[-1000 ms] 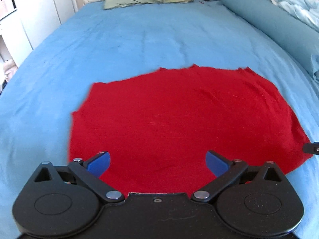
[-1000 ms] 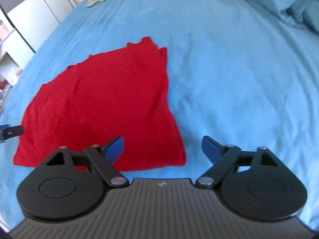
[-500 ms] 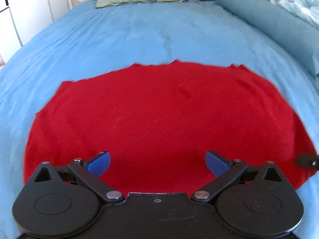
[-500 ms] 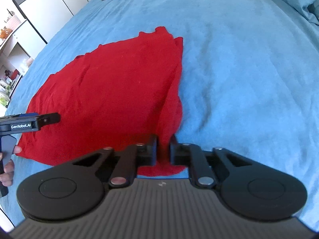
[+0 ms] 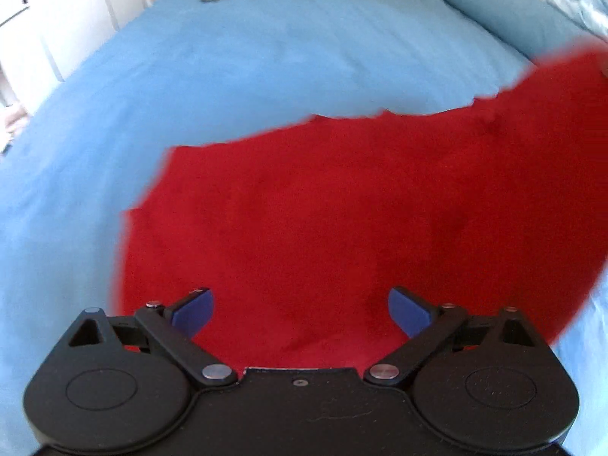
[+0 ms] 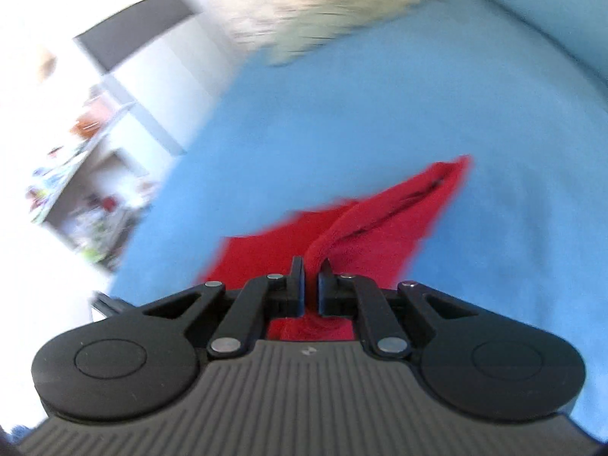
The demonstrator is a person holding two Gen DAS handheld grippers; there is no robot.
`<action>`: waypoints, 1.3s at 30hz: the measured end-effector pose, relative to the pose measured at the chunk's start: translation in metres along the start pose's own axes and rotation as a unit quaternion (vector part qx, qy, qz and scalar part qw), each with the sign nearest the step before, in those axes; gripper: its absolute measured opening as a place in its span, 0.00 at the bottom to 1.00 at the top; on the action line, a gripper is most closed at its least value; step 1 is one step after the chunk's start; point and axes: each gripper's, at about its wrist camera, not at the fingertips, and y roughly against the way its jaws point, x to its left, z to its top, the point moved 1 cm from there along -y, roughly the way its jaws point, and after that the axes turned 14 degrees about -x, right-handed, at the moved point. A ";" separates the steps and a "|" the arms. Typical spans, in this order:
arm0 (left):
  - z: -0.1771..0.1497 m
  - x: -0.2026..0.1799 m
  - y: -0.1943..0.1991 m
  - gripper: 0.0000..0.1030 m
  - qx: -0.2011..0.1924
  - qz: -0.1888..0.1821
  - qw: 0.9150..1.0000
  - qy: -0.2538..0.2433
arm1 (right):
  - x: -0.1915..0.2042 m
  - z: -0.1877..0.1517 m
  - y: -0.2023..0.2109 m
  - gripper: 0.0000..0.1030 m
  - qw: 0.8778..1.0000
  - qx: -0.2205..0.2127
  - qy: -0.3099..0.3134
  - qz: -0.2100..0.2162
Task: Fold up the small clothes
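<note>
One corner of the red garment (image 6: pixel 383 224) is all that the right gripper (image 6: pixel 311 285) has, its jaws pinched together on a narrow ridge of cloth that rises off the blue bedsheet (image 6: pixel 342 106). The rest of the garment lies spread on the sheet; in the left wrist view its right side lifts up toward the top right edge of the picture while the left side stays flat. The left gripper (image 5: pixel 302 313) hangs over the near edge of the cloth with its blue-padded fingers (image 5: pixel 192 311) spread wide, holding nothing.

The main risk is the thin bite: so little fabric sits between the right jaws that a quick pull could slide it out, and the corner would drop short of where the fold should land. Both views are smeared, which suggests a fast swing, and speed would make that slip likelier. With the left gripper not pinning anything, the whole garment may also drag across the smooth sheet instead of doubling over, leaving a skewed crease. The lifted edge already shows two layers gaping apart, so one could peel away and bunch.
</note>
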 end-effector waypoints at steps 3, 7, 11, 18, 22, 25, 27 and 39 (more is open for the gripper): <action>-0.014 0.052 0.033 0.98 -0.005 0.016 1.000 0.002 | 0.084 -0.005 -0.037 0.21 0.991 0.041 0.080 0.095; -0.056 0.105 0.053 0.98 0.014 0.035 0.999 0.008 | 0.165 -0.076 -0.102 0.21 0.953 0.176 0.179 0.168; -0.094 0.133 0.054 0.98 0.047 0.040 0.998 0.023 | 0.184 -0.160 -0.157 0.23 0.930 0.248 0.236 0.136; -0.101 0.134 0.074 0.98 0.027 0.010 0.998 0.053 | 0.183 -0.140 -0.129 0.80 0.953 0.167 0.210 0.144; -0.090 0.126 0.091 0.98 0.004 -0.003 0.997 0.075 | 0.152 -0.100 -0.076 0.95 0.976 0.088 0.179 0.090; -0.082 0.124 0.091 0.98 -0.004 0.007 0.996 0.090 | 0.122 -0.105 -0.036 0.95 0.975 0.061 0.214 0.012; -0.080 0.126 0.083 0.98 -0.006 0.015 0.995 0.098 | 0.102 -0.127 -0.021 0.95 0.968 0.070 0.240 -0.030; -0.088 0.146 0.044 0.99 -0.017 0.084 0.992 0.096 | 0.049 -0.199 -0.058 0.77 0.956 0.060 0.231 -0.173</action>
